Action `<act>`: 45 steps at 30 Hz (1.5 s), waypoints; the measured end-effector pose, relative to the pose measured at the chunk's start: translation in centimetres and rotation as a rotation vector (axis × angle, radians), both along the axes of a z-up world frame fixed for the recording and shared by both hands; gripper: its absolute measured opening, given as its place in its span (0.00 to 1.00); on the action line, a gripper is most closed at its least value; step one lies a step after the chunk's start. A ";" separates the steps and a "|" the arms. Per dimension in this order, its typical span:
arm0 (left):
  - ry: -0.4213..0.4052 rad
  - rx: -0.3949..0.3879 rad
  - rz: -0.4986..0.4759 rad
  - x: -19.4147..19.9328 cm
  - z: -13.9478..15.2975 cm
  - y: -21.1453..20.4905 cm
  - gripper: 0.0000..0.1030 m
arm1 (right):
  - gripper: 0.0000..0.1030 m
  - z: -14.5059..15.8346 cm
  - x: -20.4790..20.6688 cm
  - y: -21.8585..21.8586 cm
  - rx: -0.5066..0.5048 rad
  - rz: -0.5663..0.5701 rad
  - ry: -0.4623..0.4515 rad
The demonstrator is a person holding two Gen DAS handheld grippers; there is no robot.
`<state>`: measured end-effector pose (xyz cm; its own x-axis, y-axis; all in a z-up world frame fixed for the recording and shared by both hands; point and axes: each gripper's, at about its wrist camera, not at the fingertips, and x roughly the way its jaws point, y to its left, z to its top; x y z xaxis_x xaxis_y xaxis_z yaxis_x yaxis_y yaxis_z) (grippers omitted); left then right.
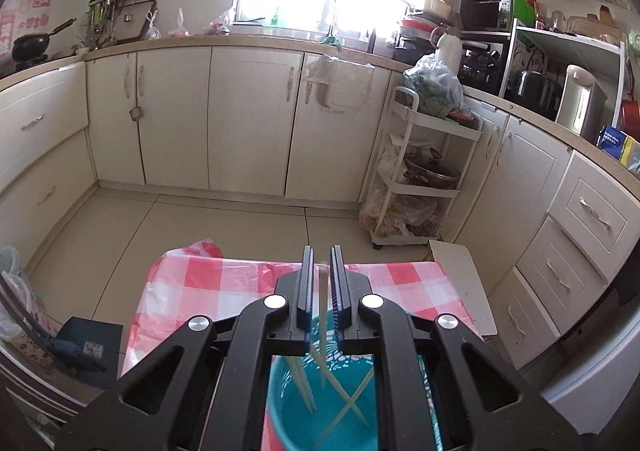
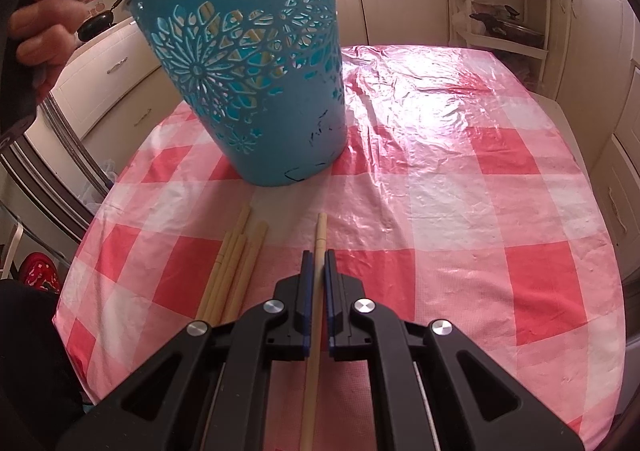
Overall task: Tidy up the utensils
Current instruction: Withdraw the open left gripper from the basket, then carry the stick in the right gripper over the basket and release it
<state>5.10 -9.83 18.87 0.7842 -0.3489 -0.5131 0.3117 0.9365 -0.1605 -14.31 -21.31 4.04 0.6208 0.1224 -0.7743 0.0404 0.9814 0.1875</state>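
Left gripper (image 1: 322, 271): we hold it over the teal perforated bin (image 1: 320, 411), its jaws slightly apart, a pale chopstick (image 1: 322, 315) standing in the gap between them and running down into the bin; we cannot tell whether the pads press on it. Inside the bin we count several more pale chopsticks (image 1: 348, 391), leaning crossed against one another. Right gripper (image 2: 319, 263): jaws pressed together on a single bamboo chopstick (image 2: 319, 239), which lies lengthwise between the pads, its far tip reaching past the fingertips over the cloth. Loose chopsticks (image 2: 232, 267): a bundle lying on the table just to the left of the held one, roughly parallel to it. Bin in the right wrist view (image 2: 256, 63): upright on the table beyond the bundle, floral cut-outs around its upper wall. Red-and-white checked plastic tablecloth (image 2: 460, 211): covers the table, wrinkled and glossy at its far end. A hand (image 2: 48, 31) shows at the upper left edge of the right wrist view. Background: cream kitchen cabinets (image 1: 248, 111) and a white tiered cart (image 1: 424, 171).
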 end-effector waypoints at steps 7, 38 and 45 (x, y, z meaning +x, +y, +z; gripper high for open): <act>-0.043 0.001 0.092 -4.6 1.0 6.4 0.48 | 0.06 0.0 0.0 -0.8 0.063 -0.004 0.011; 0.354 0.023 0.186 -6.6 -13.3 13.6 0.55 | 0.04 16.0 -2.6 -3.0 0.380 0.109 -0.324; 0.368 0.021 0.185 -6.5 -13.5 13.5 0.55 | 0.04 21.5 -1.4 -3.7 0.417 0.149 -0.404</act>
